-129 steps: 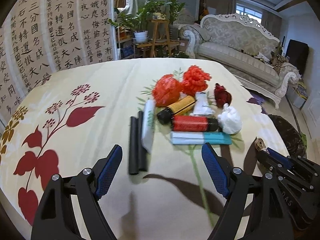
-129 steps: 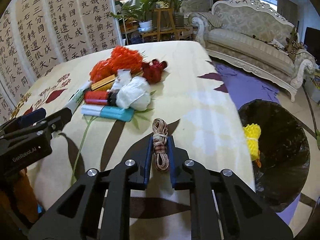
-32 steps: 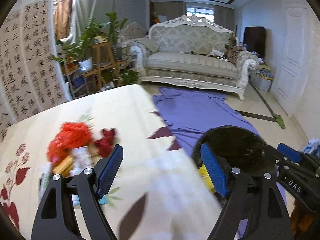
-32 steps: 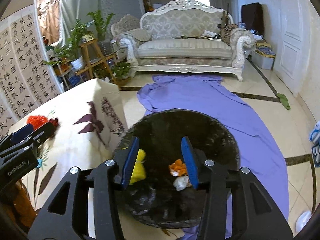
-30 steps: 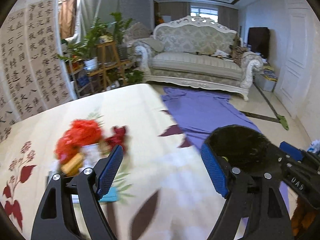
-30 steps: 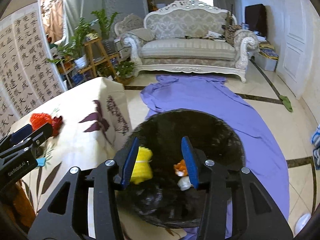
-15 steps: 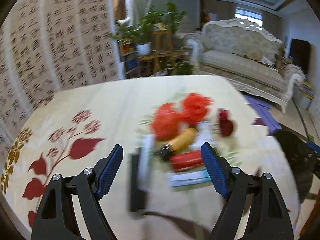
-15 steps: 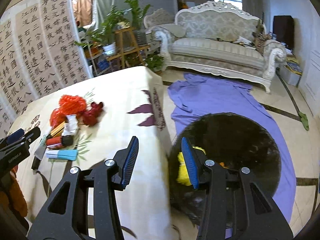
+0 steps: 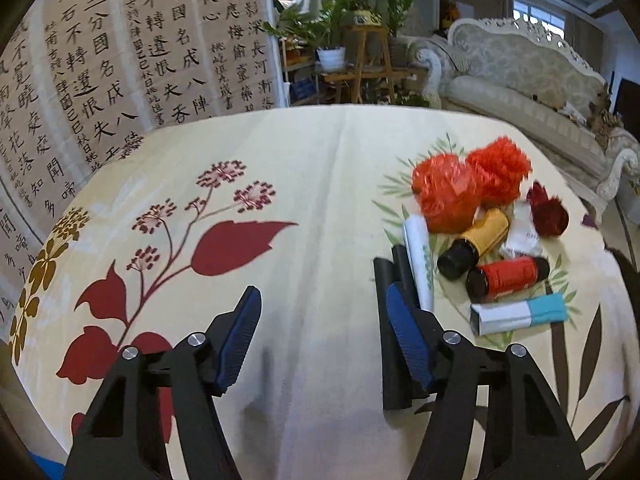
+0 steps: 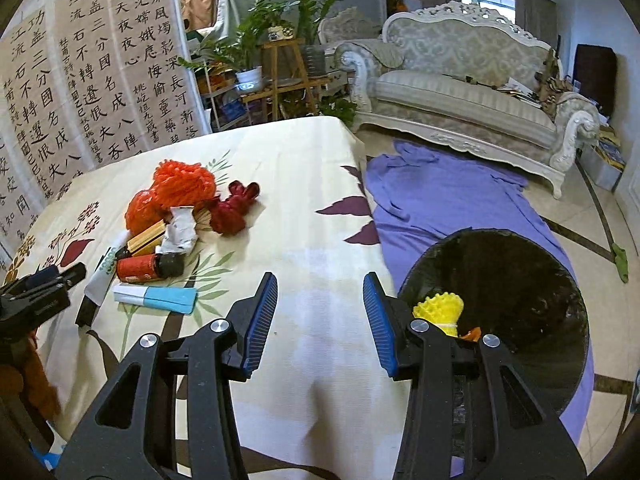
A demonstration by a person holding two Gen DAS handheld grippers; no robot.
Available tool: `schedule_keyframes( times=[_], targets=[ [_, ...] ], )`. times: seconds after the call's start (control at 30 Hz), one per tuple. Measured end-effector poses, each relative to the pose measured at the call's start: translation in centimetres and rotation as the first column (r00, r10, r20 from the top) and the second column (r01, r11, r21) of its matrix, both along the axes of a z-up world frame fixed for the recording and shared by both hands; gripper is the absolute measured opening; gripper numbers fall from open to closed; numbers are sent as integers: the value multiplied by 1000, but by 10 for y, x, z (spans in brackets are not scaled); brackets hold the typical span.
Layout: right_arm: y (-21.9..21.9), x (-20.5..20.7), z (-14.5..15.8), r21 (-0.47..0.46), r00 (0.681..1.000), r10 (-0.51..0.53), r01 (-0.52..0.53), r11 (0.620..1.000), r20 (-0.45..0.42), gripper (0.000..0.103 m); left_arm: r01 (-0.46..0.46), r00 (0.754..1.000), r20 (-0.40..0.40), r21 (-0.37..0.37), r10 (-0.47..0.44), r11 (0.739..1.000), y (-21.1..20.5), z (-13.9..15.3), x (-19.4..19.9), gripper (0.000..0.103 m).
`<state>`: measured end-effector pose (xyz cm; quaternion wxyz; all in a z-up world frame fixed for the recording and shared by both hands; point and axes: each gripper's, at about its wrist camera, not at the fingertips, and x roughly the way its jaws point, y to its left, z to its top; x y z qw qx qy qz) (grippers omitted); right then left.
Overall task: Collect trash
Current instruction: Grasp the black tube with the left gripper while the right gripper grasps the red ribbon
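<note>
Cream floral tablecloth point(image 9: 320, 200) fills the near ground, and the left gripper point(image 9: 322, 320) hangs low over it, its jaws closing with nothing between them. Its right finger sits just in front of the pair of black tubes point(image 9: 386, 280), the nearest trash. Better to shift right so both fingers straddle the tubes before squeezing. The right gripper point(image 10: 320, 312) is spread and empty; farther right, the round black bin point(image 10: 520, 280) waits on the floor.
</note>
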<state>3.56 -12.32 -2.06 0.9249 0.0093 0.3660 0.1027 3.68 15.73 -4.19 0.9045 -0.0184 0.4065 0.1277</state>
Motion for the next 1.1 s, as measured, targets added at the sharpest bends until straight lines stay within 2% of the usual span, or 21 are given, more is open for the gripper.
schedule_keyframes(
  times=[0.2,0.33,0.5,0.6,0.8,1.1],
  targets=[
    [5,1,-3,-4,1000,8,-8,1000,-11,44,54,998,-30,4,-53,999,-7,-4,8,59],
    [8,1,-4,-7,1000,18,-18,1000,-16,44,72,996,-57,-4,-73,997,-8,-9,10,52],
    [13,4,-6,-7,999,30,-31,1000,-22,44,91,995,-43,-37,-93,995,-8,-9,7,23],
    [18,9,-5,-7,999,44,-44,999,-21,44,81,996,-36,-35,-82,996,-7,-9,6,14],
    [37,26,2,6,997,82,-82,997,-5,44,72,997,-19,-74,-73,995,1,-5,7,14],
    [78,70,4,12,991,133,-133,991,-12,44,23,1000,5,-57,-23,998,24,0,14,14]
  ],
)
